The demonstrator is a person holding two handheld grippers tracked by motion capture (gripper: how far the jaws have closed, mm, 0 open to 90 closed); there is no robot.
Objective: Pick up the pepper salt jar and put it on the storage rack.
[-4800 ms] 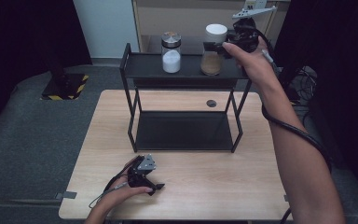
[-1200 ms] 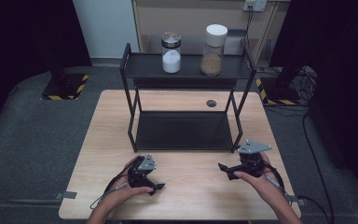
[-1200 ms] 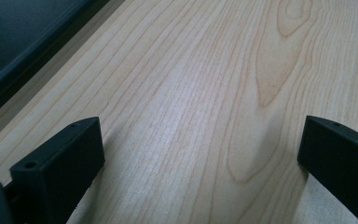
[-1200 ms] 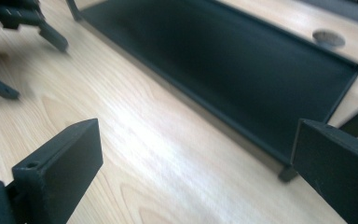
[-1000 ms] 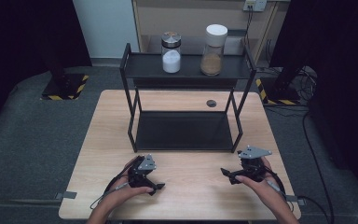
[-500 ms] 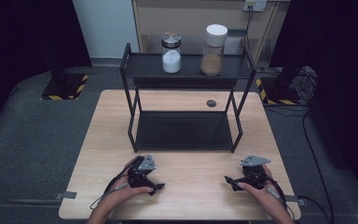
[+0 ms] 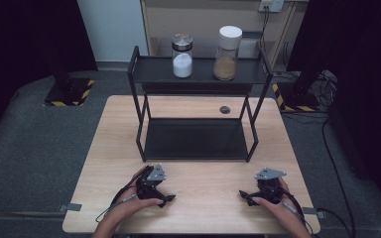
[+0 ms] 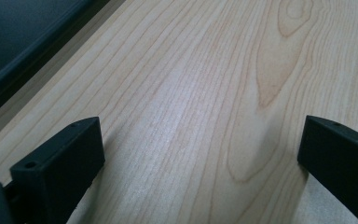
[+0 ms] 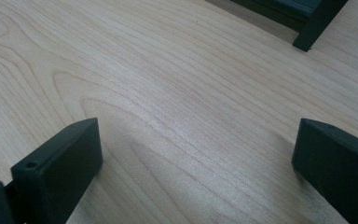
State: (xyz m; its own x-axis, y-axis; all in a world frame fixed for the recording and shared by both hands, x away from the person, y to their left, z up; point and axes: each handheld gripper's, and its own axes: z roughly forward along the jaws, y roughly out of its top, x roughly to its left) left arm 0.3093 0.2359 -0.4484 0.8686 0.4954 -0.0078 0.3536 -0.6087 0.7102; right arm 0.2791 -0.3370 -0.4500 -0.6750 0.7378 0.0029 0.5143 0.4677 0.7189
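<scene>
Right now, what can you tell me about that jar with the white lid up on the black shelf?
The jar with the white lid is a clear, upright cylinder, seemingly glass or plastic, with a tall white cap. Brown powder or granules fill roughly its lower half. It stands on the right part of the top tier of the black metal rack, apart from the silver-capped jar of white powder to its left. Nothing grips or touches it; both grippers rest near the table's front edge.

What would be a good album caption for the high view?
Two jars on a black rack's top shelf; both grippers rest open on the wooden table.
</scene>
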